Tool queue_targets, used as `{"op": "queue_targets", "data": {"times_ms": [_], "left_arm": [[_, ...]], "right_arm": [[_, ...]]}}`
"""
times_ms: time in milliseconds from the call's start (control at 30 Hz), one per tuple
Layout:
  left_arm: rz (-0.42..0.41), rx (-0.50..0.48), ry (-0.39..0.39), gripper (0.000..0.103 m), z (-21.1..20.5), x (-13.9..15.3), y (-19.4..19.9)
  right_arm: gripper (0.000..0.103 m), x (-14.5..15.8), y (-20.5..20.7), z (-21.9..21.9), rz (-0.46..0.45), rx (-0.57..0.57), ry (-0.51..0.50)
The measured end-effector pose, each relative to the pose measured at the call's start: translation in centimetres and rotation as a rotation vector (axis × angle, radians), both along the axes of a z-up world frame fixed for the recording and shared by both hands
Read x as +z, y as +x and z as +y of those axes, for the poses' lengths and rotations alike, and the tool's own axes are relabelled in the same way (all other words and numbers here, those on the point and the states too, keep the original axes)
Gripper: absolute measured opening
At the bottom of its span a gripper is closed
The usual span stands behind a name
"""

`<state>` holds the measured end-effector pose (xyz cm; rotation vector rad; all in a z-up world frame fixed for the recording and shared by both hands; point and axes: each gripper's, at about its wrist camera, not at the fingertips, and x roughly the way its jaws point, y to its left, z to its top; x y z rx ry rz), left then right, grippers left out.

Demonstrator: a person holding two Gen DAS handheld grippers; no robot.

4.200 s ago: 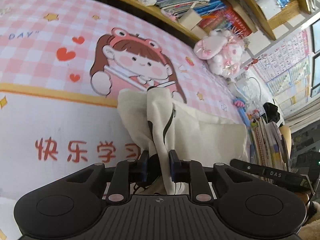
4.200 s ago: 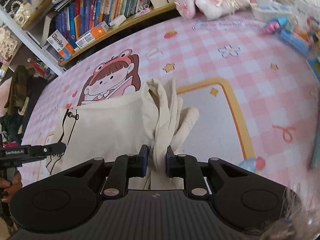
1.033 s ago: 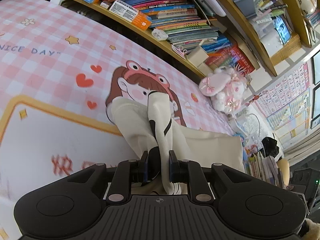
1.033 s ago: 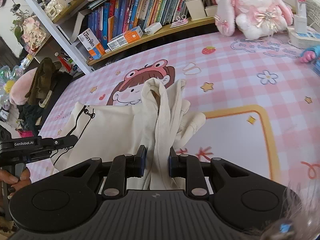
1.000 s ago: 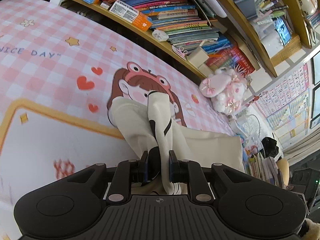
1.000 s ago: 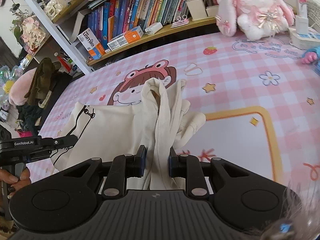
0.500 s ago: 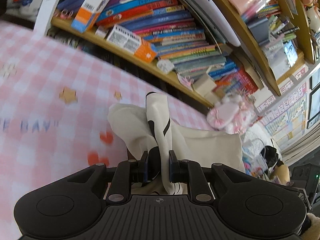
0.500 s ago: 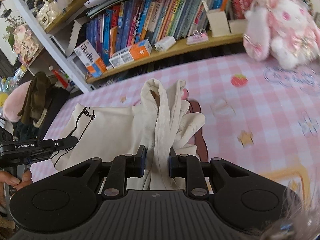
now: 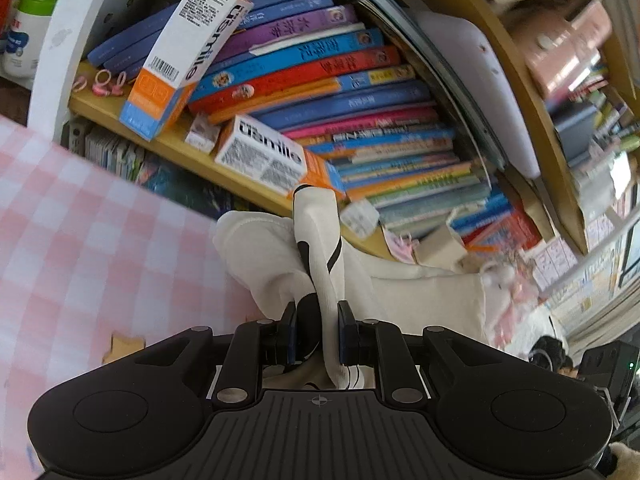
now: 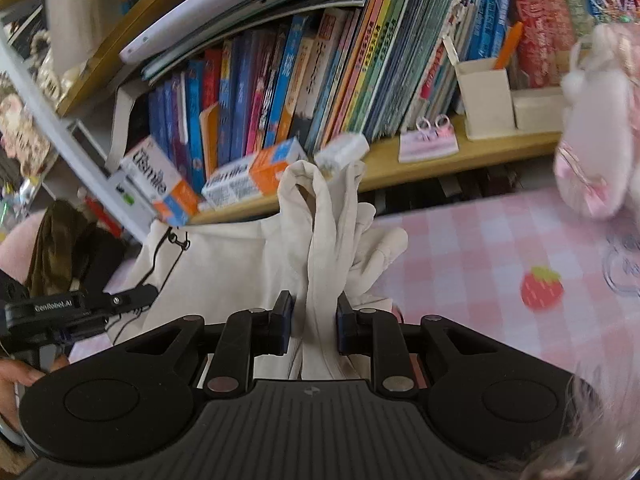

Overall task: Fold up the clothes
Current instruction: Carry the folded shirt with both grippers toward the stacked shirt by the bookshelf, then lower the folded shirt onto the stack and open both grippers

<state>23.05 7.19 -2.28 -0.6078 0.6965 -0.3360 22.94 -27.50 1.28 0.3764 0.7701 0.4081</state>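
Above the pink checked tabletop, with the wooden bookshelf close behind it, you have the cream garment lifted and stretched between your two tools. It sags toward the tabletop in the middle, which reads as light, limp fabric that will droop and slide rather than hold any crease by itself. Nearer the tabletop's left side, your left gripper has its fingers drawn in tight on a bunched edge carrying black line print; toward the right side, your right gripper is likewise pinched down on a thick gather of plain cream cloth. Both holds are on wadded folds, not flat hems, so layers could slip out unevenly when you lay it down. Judging from the sag, keep the span taut and level as you lower it onto the tabletop, and if you regrip, take the outer corners or the hem. The plush toy sits at the tabletop's far right corner, clear of the cloth.
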Motion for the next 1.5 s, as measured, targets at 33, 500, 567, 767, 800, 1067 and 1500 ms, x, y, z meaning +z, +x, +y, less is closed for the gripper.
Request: {"op": "queue_targets", "data": {"times_ms": [33, 500, 567, 767, 800, 1067, 1500], "left_arm": [[-0.003, -0.001, -0.003, 0.017, 0.1, -0.1, 0.7], [0.068, 0.034, -0.081, 0.018, 2.1, -5.4, 4.7], [0.081, 0.049, -0.131, 0.019, 2.8, -6.5, 4.6], [0.116, 0.065, -0.142, 0.024, 3.1, -7.0, 4.9], [0.118, 0.065, -0.132, 0.025, 3.0, -6.9, 4.9], [0.094, 0.080, 0.063, 0.039, 2.4, -4.3, 3.2], [0.073, 0.128, 0.233, 0.041, 0.3, -2.6, -5.2]], "right_arm": [[0.019, 0.0, 0.7, 0.0, -0.003, -0.005, 0.005], [0.019, -5.1, 5.9, -1.5, 0.116, -0.127, 0.143], [0.021, -6.7, 6.2, -2.3, 0.172, -0.166, 0.182], [0.029, -9.0, 6.4, -3.8, 0.221, -0.199, 0.311], [0.030, -9.0, 6.5, -3.8, 0.223, -0.198, 0.309], [0.046, -7.1, 5.6, -3.5, 0.209, -0.236, 0.187], [0.060, -2.4, -2.7, -0.3, 0.000, -0.207, -0.178]]}}
